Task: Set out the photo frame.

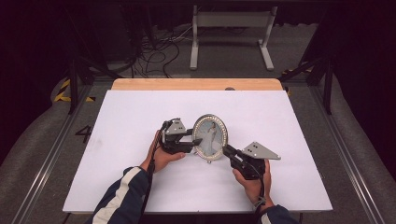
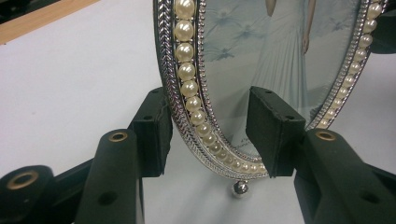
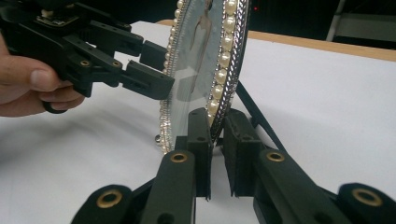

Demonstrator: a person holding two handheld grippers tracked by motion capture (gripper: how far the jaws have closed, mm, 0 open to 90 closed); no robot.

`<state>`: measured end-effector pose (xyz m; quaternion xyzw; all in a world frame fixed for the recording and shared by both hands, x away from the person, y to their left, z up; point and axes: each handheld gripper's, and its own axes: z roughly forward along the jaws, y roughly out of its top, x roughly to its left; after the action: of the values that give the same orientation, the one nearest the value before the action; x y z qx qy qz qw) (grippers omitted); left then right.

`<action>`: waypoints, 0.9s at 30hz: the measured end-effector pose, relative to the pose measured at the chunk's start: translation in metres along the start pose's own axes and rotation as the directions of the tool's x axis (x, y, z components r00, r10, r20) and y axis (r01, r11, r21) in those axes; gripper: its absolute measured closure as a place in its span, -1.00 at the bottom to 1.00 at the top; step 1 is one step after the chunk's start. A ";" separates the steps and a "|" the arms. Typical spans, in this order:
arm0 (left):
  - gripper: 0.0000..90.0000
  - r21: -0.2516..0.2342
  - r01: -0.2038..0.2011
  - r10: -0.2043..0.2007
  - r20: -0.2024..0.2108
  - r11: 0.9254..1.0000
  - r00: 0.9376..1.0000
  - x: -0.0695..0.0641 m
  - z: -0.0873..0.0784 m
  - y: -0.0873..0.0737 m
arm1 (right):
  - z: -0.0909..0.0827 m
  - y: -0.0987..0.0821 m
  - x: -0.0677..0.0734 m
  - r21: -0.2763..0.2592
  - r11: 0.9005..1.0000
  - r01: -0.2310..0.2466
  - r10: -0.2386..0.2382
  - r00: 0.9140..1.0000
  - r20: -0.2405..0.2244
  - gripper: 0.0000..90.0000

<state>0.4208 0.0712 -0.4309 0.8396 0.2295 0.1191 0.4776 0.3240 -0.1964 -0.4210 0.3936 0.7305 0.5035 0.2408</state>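
The white table [image 1: 140, 177] carries an oval picture frame [image 1: 210, 136] standing upright near its middle. The right gripper [image 3: 215, 140] is clamped on the frame's lower rim; keep that squeeze steady. The left gripper [image 2: 208, 135] straddles the opposite rim, jaws apart and not pressing; close gently on the beaded edge, off the glass

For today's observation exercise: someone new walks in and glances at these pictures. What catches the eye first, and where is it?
First, the oval picture frame edged with pearls, standing upright near the middle of the white table and showing a figure in a long white dress. Next, the two black grippers flanking it: the right gripper is clamped on the frame's rim, while the left gripper straddles the opposite edge, one pad in front of the glass and one behind.
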 end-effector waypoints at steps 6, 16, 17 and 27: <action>0.14 0.009 0.000 0.000 -0.015 1.000 1.000 -0.002 -0.004 -0.002 | 0.004 0.001 -0.004 0.003 1.000 0.000 0.000 1.000 0.003 0.80; 0.17 0.013 0.008 -0.007 -0.021 1.000 1.000 -0.006 -0.007 -0.008 | 0.013 0.009 -0.017 0.040 0.997 -0.062 0.063 0.998 -0.030 0.73; 0.18 0.017 0.011 -0.010 -0.024 1.000 1.000 -0.007 -0.007 -0.008 | 0.014 0.010 -0.017 0.039 0.997 -0.070 0.072 0.997 -0.036 0.73; 0.26 0.022 -0.017 0.018 -0.045 1.000 0.999 -0.015 -0.005 -0.012 | 0.019 0.012 -0.024 0.039 0.996 -0.080 0.081 0.996 -0.022 0.71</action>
<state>0.4023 0.0728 -0.4378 0.8438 0.2341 0.1396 0.4622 0.3554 -0.2036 -0.4182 0.4212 0.7263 0.5035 0.2039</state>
